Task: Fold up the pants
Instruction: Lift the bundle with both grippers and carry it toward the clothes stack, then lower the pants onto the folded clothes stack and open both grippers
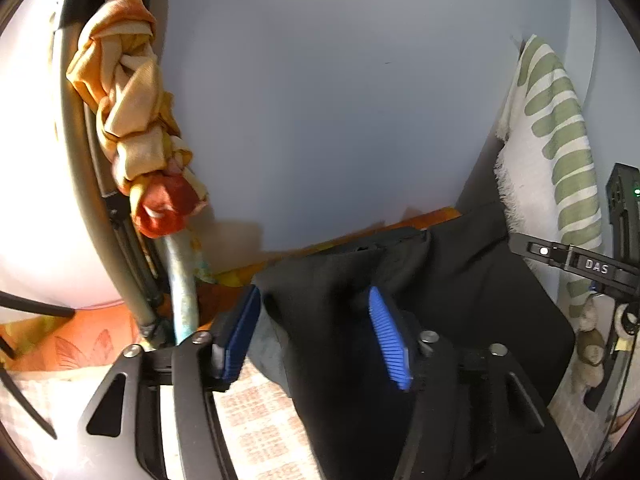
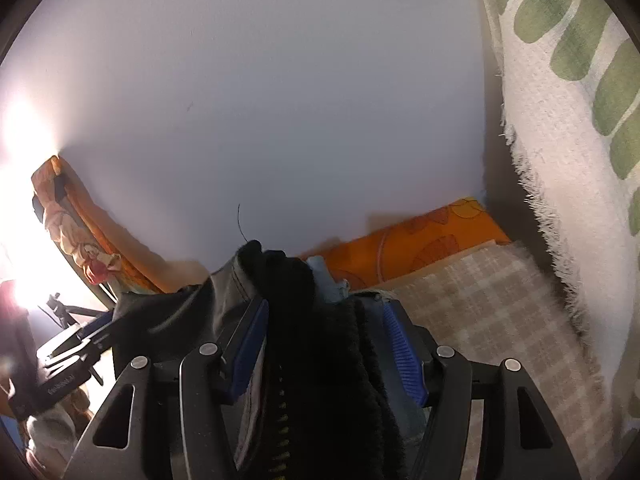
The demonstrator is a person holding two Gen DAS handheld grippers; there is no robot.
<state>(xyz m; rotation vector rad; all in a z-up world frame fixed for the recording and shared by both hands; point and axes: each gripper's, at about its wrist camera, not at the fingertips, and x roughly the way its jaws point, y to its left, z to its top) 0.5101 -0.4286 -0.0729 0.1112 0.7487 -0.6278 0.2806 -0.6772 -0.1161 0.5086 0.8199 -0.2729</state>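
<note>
Black pants (image 1: 420, 280) are spread on the checked bedcover (image 1: 264, 420). Between the parted blue pads of the left gripper (image 1: 320, 336) cloth lies loose. Dark fabric is bunched between the right gripper (image 2: 326, 344) pads, seemingly unpinched.

The left gripper (image 1: 316, 340) hung with jaws apart over black fabric pants (image 1: 400, 280) on a checked bedsheet (image 1: 260, 420).
</note>
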